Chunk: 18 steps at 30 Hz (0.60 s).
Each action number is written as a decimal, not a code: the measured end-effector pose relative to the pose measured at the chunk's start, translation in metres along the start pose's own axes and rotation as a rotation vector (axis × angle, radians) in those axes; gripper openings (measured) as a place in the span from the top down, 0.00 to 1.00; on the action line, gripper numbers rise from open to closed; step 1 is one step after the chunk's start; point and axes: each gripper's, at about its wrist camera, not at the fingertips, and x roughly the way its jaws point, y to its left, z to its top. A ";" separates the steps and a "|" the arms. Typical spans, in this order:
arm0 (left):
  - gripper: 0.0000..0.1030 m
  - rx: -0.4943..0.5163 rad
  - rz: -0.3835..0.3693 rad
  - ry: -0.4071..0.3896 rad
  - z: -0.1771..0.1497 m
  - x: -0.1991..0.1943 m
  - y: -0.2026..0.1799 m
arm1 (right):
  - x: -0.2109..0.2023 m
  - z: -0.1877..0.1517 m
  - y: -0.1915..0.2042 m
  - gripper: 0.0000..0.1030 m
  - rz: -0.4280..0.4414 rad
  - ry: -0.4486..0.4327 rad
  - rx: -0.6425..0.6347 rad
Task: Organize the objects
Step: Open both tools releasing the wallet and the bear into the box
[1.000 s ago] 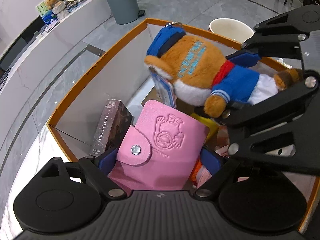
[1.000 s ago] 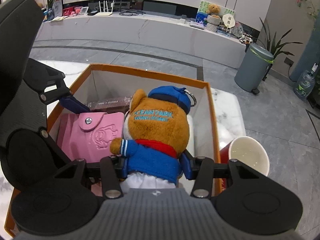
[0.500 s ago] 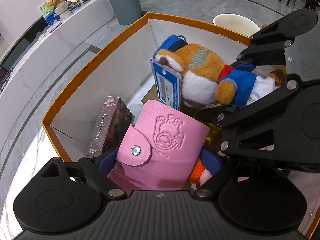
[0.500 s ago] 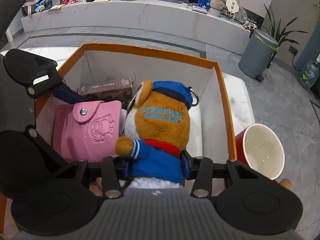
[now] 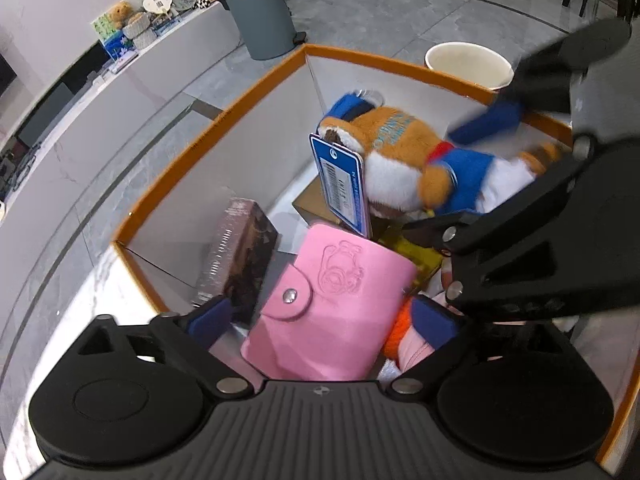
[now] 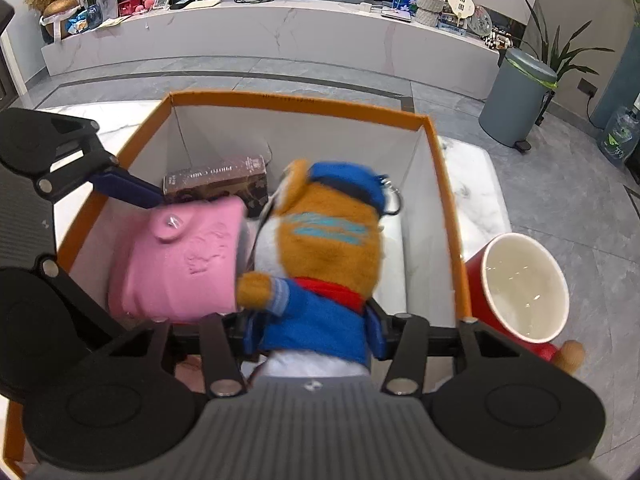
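Note:
A white box with an orange rim (image 5: 192,148) (image 6: 296,100) stands on the marble table. My left gripper (image 5: 320,316) is shut on a pink snap wallet (image 5: 332,300) (image 6: 180,268) and holds it inside the box. My right gripper (image 6: 310,328) is shut on a brown plush bear in blue cap and jacket (image 6: 328,248) (image 5: 404,160), low inside the box beside the wallet. A blue tag (image 5: 340,184) hangs from the bear.
A dark photo-card box (image 5: 236,252) (image 6: 216,184) leans against the box's far wall. Yellow and orange items (image 5: 412,256) lie at the bottom. A red cup (image 6: 524,288) stands outside the box on the right. A grey bin (image 6: 520,96) is on the floor.
The bear has dropped lower into the box with my right gripper. The pink wallet has stayed in my left gripper and sunk a little deeper.

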 end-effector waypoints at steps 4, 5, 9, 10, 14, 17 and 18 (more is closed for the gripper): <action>0.00 -0.039 -0.028 -0.029 0.001 -0.017 0.011 | -0.022 0.004 -0.006 0.17 0.003 -0.046 0.027; 0.00 -0.045 -0.030 -0.042 0.001 -0.021 0.014 | -0.028 0.006 -0.008 0.17 0.010 -0.053 0.041; 0.00 -0.058 -0.035 -0.092 0.006 -0.038 0.017 | -0.054 0.010 -0.008 0.17 -0.008 -0.091 0.050; 0.00 -0.068 -0.041 -0.108 0.005 -0.045 0.018 | -0.060 0.010 -0.007 0.16 -0.010 -0.099 0.054; 0.00 -0.132 -0.078 -0.185 0.001 -0.071 0.027 | -0.088 0.011 -0.003 0.14 -0.017 -0.132 0.070; 0.00 -0.195 -0.094 -0.244 -0.006 -0.093 0.032 | -0.114 0.010 0.002 0.12 -0.027 -0.176 0.080; 0.00 -0.233 -0.110 -0.264 -0.010 -0.101 0.034 | -0.125 0.011 0.002 0.11 -0.029 -0.191 0.086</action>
